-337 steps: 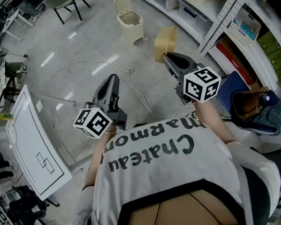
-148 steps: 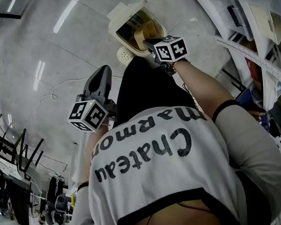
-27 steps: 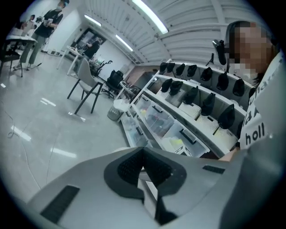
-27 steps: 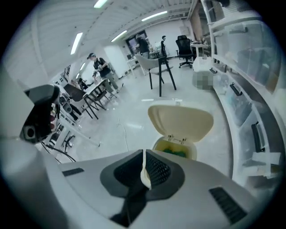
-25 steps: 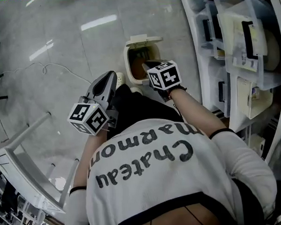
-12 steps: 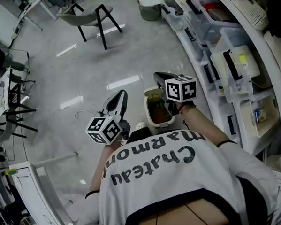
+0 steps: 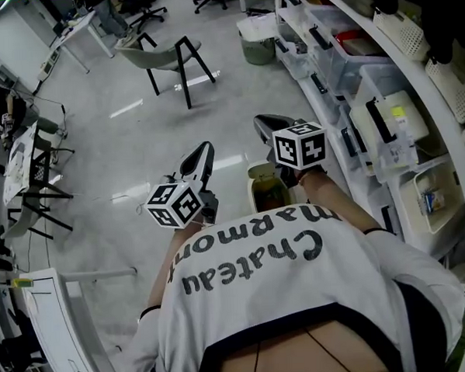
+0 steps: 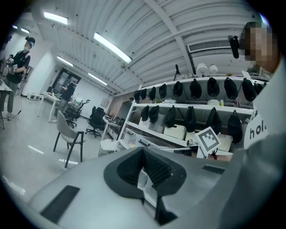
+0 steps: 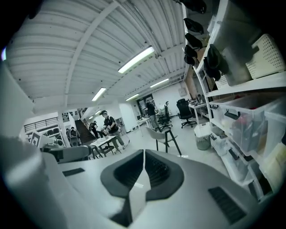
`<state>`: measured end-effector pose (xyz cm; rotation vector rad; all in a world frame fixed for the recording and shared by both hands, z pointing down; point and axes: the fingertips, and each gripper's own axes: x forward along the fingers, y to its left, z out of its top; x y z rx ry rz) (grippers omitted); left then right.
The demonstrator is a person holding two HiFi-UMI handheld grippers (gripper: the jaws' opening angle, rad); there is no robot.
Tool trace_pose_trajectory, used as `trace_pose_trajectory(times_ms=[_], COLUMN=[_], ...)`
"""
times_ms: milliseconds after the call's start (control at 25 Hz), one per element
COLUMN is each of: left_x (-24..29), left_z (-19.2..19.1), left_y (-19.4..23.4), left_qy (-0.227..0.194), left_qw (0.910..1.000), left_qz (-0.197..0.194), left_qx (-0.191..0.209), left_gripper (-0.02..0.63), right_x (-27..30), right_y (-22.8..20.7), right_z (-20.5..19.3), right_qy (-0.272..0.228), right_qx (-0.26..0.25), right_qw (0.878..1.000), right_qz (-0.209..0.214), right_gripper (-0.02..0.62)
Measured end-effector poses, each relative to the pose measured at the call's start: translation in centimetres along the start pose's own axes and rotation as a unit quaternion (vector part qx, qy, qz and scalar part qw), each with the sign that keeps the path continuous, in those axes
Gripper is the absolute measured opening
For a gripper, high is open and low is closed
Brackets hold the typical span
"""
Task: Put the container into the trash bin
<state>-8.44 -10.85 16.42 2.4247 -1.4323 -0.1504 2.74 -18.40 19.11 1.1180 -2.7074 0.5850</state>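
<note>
The beige trash bin point(image 7: 257, 174) stands on the floor just ahead of the person, lid open, and something brown lies inside it point(image 7: 270, 195), partly hidden by the right arm. My right gripper point(image 7: 262, 122) is held above the bin, shut, with nothing between its jaws. To the left of the bin, my left gripper point(image 7: 204, 149) is also shut and holds nothing. In both gripper views the jaws meet, left gripper point(image 8: 144, 151) and right gripper point(image 9: 144, 154), and point out across the room, not at the bin.
White shelving with plastic storage boxes point(image 7: 384, 111) runs along the right. A chair point(image 7: 171, 56) and a small waste basket point(image 7: 256, 38) stand farther off. A whiteboard point(image 7: 49, 323) is at lower left. People stand by desks point(image 9: 107, 127) in the distance.
Earlier my right gripper carried the tan container to the bin and left it inside. In the last second both grippers rose away from the bin and the view swung up toward the room.
</note>
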Motion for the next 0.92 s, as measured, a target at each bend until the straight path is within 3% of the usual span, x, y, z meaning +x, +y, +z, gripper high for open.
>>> trace_pose_trajectory(times_ms=[920], left_x=[0.3], left_z=[-1.6], left_y=[0.3], left_qy=[-0.001], left_qw=[0.9997], left_qz=[0.015], left_qx=[-0.019], left_gripper=[0.023], right_x=[-0.7], right_y=[-2.4], right_z=[-1.0], right_qy=[0.001], right_qx=[0.018], right_qw=[1.000], right_qz=[-0.009], right_gripper=[0.032])
